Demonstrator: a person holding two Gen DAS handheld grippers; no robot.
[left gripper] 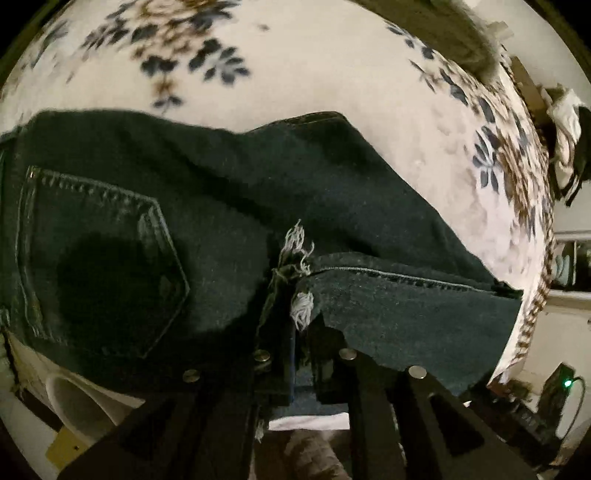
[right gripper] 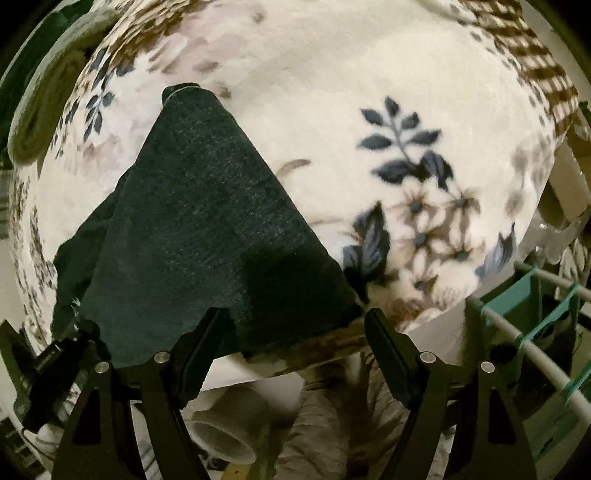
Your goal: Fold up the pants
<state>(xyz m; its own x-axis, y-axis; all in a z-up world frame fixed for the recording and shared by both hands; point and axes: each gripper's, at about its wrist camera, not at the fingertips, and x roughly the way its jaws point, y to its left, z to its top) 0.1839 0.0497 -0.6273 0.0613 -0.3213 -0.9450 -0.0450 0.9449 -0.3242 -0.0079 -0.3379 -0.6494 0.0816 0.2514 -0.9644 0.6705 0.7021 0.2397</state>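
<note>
Dark denim pants lie spread on a floral cream blanket, with a back pocket facing up on the left. A frayed hem is folded back over the seat area. My left gripper is shut on that hem at the near edge of the pants. In the right wrist view a folded leg of the pants tapers away from me on the blanket. My right gripper is open over the near edge of the leg, its left finger over the denim and its right finger just beyond the corner.
The blanket's near edge drops off just under both grippers. Below it sit a white cup-like object and a person's fuzzy garment. A green rack with white rods stands to the right. Dark bedding lies at the far right.
</note>
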